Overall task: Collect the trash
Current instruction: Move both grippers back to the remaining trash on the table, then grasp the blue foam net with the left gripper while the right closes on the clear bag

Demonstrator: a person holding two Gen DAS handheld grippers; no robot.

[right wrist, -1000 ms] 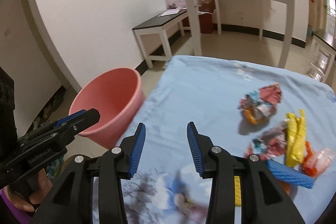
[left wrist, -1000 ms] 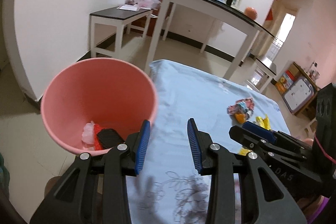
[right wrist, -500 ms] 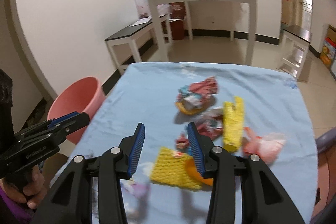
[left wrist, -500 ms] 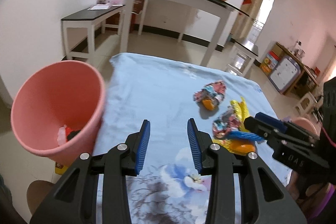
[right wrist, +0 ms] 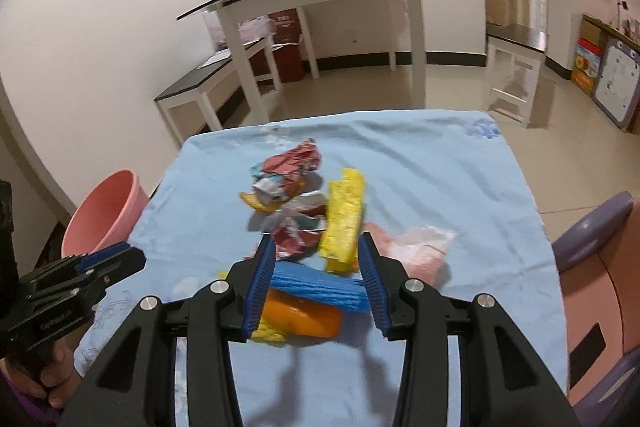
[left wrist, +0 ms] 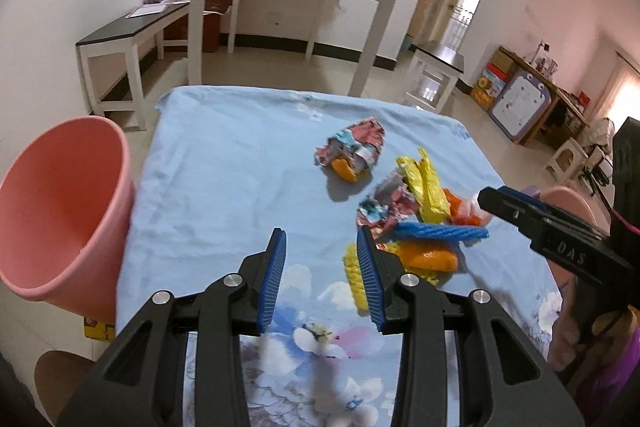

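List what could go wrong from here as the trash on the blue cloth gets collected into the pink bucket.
1. The blue strip lies on the orange piece; the open right hand-held gripper may lift only one, or drag both.
2. The pink bucket stands off the table's left edge, so a loosely held wrapper could fall to the floor on the way.
3. The left hand-held gripper hovers close by; the two could collide over the pile.

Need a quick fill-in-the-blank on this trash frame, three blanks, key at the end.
1. The pink bucket stands beside the table's ____ edge, as the left wrist view shows it.
2. The tablecloth is mainly light ____.
3. Both the left tongs and the right tongs hold ____.

Missing words: left; blue; nothing
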